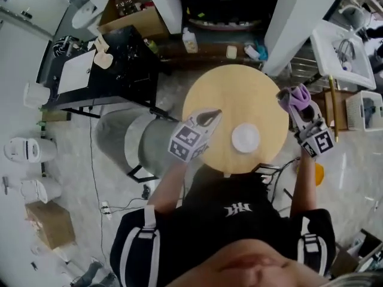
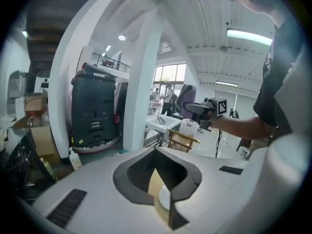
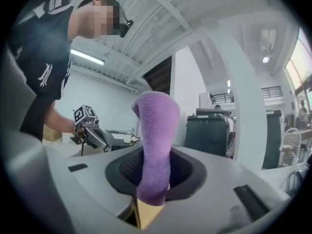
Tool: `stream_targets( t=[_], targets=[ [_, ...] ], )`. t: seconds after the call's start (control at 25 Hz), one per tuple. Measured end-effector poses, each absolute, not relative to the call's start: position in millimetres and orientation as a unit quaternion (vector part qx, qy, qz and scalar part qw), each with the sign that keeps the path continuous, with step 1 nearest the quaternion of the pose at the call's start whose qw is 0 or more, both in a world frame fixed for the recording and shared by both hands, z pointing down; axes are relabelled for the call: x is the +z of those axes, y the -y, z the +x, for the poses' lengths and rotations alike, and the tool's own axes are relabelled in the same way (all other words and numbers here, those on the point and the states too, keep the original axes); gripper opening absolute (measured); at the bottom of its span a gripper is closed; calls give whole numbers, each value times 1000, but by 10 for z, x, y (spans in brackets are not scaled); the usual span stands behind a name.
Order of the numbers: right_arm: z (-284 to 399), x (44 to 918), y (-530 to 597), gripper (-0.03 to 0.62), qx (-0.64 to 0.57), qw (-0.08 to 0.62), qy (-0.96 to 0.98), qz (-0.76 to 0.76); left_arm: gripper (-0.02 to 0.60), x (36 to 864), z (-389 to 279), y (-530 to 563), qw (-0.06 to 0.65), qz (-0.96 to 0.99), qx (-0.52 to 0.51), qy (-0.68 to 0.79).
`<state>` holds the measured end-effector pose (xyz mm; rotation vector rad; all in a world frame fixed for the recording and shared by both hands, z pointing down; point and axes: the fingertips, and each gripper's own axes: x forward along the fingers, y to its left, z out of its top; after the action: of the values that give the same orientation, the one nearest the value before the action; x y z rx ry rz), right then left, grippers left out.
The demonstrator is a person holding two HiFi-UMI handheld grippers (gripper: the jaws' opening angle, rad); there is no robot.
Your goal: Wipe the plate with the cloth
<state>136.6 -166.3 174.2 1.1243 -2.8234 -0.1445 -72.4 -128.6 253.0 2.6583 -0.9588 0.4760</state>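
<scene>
Right gripper [image 1: 299,109] pinches a fuzzy purple cloth [image 3: 155,130] between its 2 jaws, and the free end of the cloth stands up out of them in a thick roll. Left gripper [image 1: 209,117] has its jaws pressed together with nothing between them. Both hang above the round pale wooden table [image 1: 239,88], 1 on each side of the small round white plate [image 1: 245,138]. The plate lies flat on the table near its edge by the person, touched by neither gripper.

The step in hand appears to be bringing the cloth down onto the plate. To do it well, the right gripper should tip downward so the loose roll meets the plate first, not the hard jaw tips. Pressure should be light and the strokes circular, from centre to rim. The plate looks light and would likely slide on the smooth wood. The left gripper should therefore steady it, either by parting its jaws to take the rim or by pressing its closed tip against the rim opposite the cloth.
</scene>
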Motion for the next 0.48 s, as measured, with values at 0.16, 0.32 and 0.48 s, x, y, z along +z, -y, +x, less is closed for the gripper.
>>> stream_targets(
  t=[0.16,0.32,0.48],
  targets=[
    [1096,1078,1523,89,-103,42,922,371,5,2090,-992,1285,104,933,105,327],
    [732,698,1271,89,-127,42,926,353,5,1867,-1237,1247,87,937,58,333],
    [483,593,1084,91,-114,34,932,343,6,1612,-1402,1185,66,939,25,338]
  ],
)
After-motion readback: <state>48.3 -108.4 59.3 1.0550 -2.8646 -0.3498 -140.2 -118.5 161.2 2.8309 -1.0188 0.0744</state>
